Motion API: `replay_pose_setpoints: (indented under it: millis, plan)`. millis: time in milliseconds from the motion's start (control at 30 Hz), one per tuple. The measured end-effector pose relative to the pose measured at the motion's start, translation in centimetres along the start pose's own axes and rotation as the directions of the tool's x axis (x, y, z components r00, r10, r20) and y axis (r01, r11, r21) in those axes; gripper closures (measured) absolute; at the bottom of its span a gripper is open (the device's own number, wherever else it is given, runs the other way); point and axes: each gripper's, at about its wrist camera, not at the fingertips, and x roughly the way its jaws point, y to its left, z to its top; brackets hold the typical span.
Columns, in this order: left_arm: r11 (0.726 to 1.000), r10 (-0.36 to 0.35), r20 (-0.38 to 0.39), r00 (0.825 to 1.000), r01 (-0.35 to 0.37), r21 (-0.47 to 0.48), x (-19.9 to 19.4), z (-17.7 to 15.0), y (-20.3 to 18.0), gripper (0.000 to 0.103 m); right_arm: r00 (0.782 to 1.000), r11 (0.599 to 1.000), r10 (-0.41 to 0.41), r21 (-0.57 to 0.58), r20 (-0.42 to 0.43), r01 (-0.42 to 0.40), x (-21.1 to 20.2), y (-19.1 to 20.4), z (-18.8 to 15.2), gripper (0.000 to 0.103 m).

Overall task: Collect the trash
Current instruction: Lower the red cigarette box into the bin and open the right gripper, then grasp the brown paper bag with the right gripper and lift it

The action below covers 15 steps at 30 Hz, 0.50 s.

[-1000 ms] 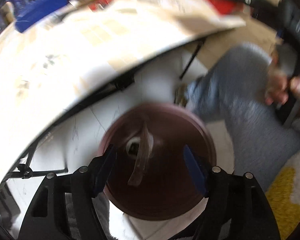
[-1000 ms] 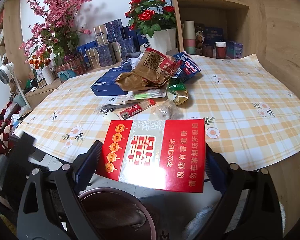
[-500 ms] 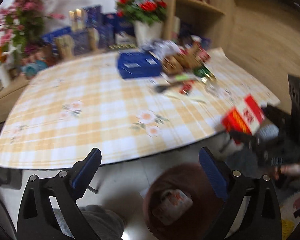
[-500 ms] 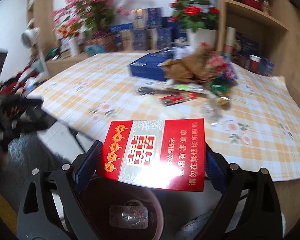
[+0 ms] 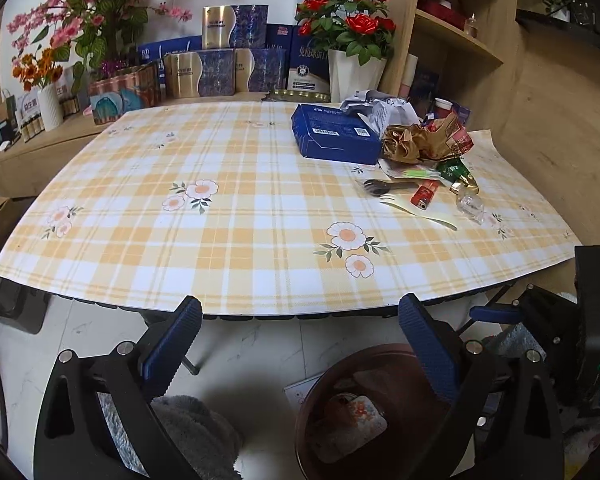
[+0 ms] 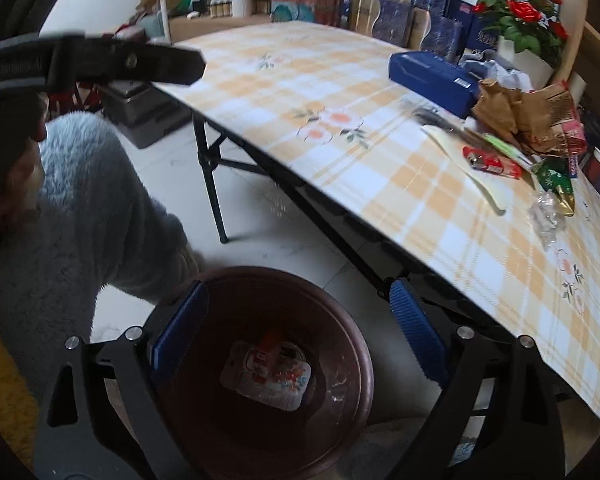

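A dark brown round bin (image 6: 340,364) stands on the floor by the table, with a white flowered packet (image 6: 268,376) and a bit of red in it; it also shows in the left wrist view (image 5: 384,364). My right gripper (image 6: 296,336) is open and empty right above the bin. My left gripper (image 5: 300,336) is open and empty, in front of the table edge. Trash lies at the table's far right: a crumpled brown wrapper (image 5: 420,142), a red packet (image 5: 424,196), a green wrapper (image 5: 456,172), clear plastic (image 5: 470,204), a pale plastic fork (image 5: 416,212).
A blue box (image 5: 336,138) lies on the checked tablecloth (image 5: 220,216). Flower pots and gift boxes (image 5: 220,68) line the back. Black folding table legs (image 6: 214,184) stand next to the bin. A grey fleece sleeve (image 6: 80,208) is at left.
The red box that my right gripper held is gone from it; the gripper tilted down over the bin. My left gripper rose from over the bin to face the table.
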Motion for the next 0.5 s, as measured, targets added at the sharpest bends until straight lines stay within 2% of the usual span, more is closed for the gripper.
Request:
replay_pose_setpoints:
  millis: [200,500]
  plan:
    - [1.0,-0.004,0.004,1.0,0.004,-0.03,-0.2,-0.1,0.5,0.007,1.0,0.999,-0.028,0.035,0.004,0.028,-0.2,-0.9,-0.1,0.008]
    - [0.998,0.001,0.005,1.0,-0.001,-0.064,-0.1,-0.1,1.0,0.007,0.995,0.98,-0.077,0.188,0.06,0.065,-1.5,-4.3,-0.2,0.007]
